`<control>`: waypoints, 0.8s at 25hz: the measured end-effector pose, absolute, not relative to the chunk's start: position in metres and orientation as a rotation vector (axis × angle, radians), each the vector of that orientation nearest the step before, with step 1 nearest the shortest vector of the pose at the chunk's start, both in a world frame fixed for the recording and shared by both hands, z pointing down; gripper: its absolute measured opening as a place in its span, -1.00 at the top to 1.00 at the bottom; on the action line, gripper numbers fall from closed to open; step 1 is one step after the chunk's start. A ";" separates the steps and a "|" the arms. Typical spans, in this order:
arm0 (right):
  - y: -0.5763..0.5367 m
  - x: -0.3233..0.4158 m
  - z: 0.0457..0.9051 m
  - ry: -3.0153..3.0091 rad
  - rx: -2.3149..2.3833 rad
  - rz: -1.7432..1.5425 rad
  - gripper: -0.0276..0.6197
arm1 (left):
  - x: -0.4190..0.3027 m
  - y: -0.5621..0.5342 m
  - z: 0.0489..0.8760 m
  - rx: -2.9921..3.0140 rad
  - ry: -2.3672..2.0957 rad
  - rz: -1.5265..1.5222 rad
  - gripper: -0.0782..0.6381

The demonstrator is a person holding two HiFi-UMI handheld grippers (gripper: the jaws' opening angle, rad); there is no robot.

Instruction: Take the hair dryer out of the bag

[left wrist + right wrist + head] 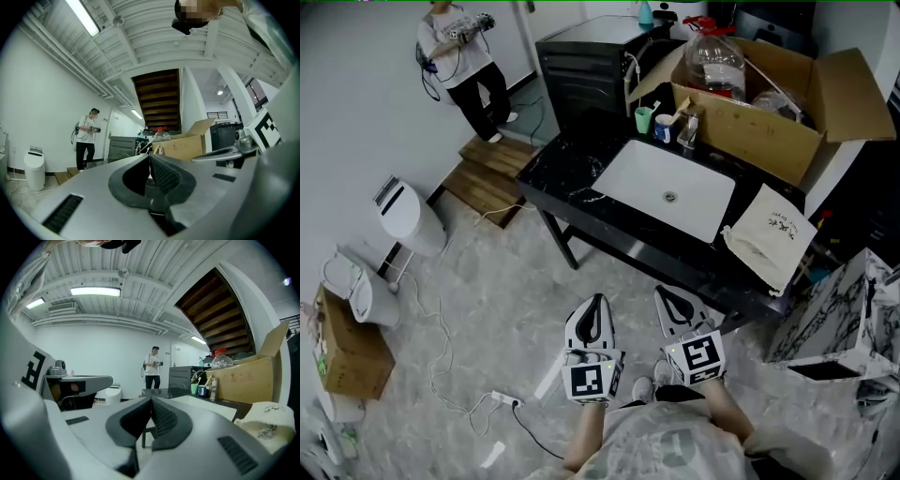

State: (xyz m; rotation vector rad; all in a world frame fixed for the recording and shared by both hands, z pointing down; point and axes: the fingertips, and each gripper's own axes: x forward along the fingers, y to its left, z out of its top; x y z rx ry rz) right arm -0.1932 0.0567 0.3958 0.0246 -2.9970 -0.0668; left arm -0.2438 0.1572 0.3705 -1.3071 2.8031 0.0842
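A cream drawstring bag (772,234) lies on the right end of the black counter (572,183), closed, with its contents hidden; it shows at the right edge of the right gripper view as the bag (267,423). No hair dryer is visible. My left gripper (595,305) and right gripper (668,295) hang side by side over the floor, short of the counter's front edge, both shut and empty. The shut left gripper (150,161) and right gripper (151,406) point level toward the counter.
A white sink basin (666,187) sits in the counter. Cups (654,122) and an open cardboard box (759,103) with a clear jug (712,61) stand behind it. Another person (464,56) stands at the far left. A white bin (408,216), a power strip (502,400) and a marbled box (839,319) are on the floor.
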 end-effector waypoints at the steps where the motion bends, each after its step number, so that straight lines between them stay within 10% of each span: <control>1: 0.053 -0.194 0.394 -3.005 0.024 -0.058 0.82 | -0.244 0.153 0.370 -1.308 2.802 0.080 0.70; 20: -0.174 -0.052 0.375 -2.923 0.923 -0.075 0.82 | -0.179 -0.089 0.348 -1.884 2.385 0.041 0.70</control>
